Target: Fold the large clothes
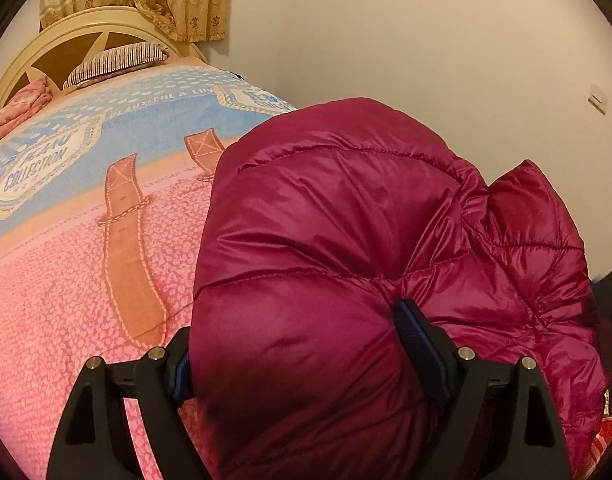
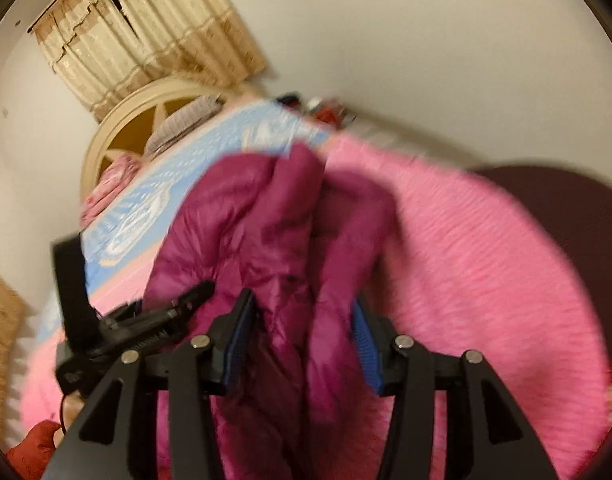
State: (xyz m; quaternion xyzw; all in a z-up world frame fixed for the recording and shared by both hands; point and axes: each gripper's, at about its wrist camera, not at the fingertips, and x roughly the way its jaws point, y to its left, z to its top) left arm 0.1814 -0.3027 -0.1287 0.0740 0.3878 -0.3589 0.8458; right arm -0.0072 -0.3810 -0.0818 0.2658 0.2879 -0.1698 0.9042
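Currently the down jacket, magenta and quilted, sits bunched in a thick mound on the bed, on the pink part of the spread, at the side nearest the wall.

Left claw: jaws stand wide, with a fat bulge of jacket filling the gap. One pad dents the shell and creases radiate from it, so I read this as a pinch on the jacket.

Right claw: jacket folds hang between the jaws, but the right wrist view is smeared. The blue face of one pad is partly bare. I cannot tell whether the pads press or merely flank the cloth.

Risks, as I judge them:
- The shell looks slick and air-filled. A wide, soft grip may let the bulge squirt out, and the fold would spring open.
- If one claw has the cloth and the other does not, any pull drags the mound askew instead of folding it.
- The mound lies close to the bed's wall-side edge, so a push that way could tip it over.
- In the right wrist view the claws work just beside each other. A careless swing could knock them together.
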